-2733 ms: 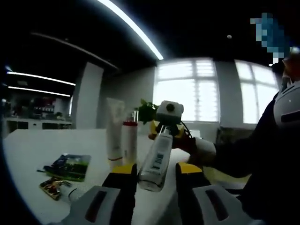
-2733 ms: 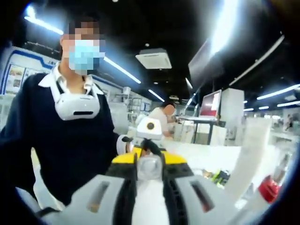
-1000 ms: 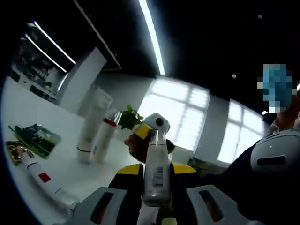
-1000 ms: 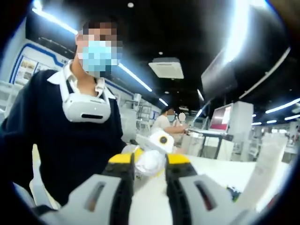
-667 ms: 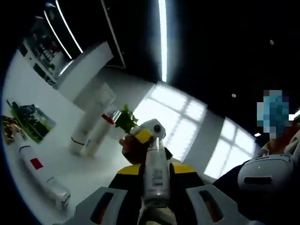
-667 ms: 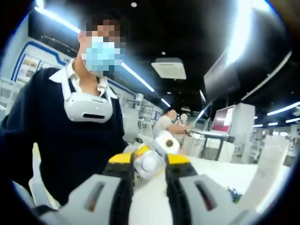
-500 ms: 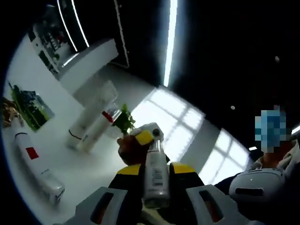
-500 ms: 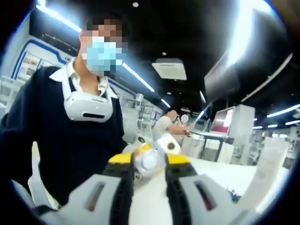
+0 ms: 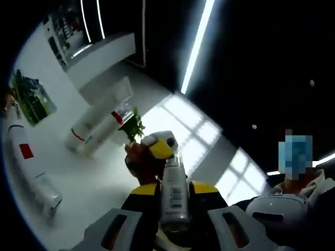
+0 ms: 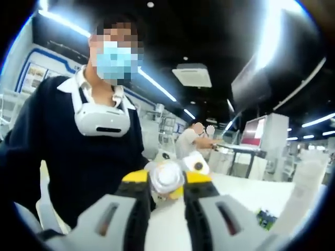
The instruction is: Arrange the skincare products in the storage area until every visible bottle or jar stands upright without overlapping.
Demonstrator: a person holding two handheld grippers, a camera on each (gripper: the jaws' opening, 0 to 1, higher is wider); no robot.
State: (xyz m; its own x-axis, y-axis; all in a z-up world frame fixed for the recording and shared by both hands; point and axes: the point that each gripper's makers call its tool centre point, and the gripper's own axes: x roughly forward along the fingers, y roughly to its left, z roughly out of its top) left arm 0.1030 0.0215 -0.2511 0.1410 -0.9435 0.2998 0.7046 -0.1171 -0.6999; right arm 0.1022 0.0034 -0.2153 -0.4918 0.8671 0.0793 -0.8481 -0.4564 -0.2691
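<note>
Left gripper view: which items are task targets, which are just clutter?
Task items:
- held white bottle
- two standing tubes
- tube lying flat

Lying about:
- green packet
- green plant

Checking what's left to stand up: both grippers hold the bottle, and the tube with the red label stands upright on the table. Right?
No: the tube lies flat on the table, as the left gripper view shows. Both grippers do hold the bottle.

Open-plan office or showroom: ceiling strip lights, wall screen, white tables, seated worker.
</note>
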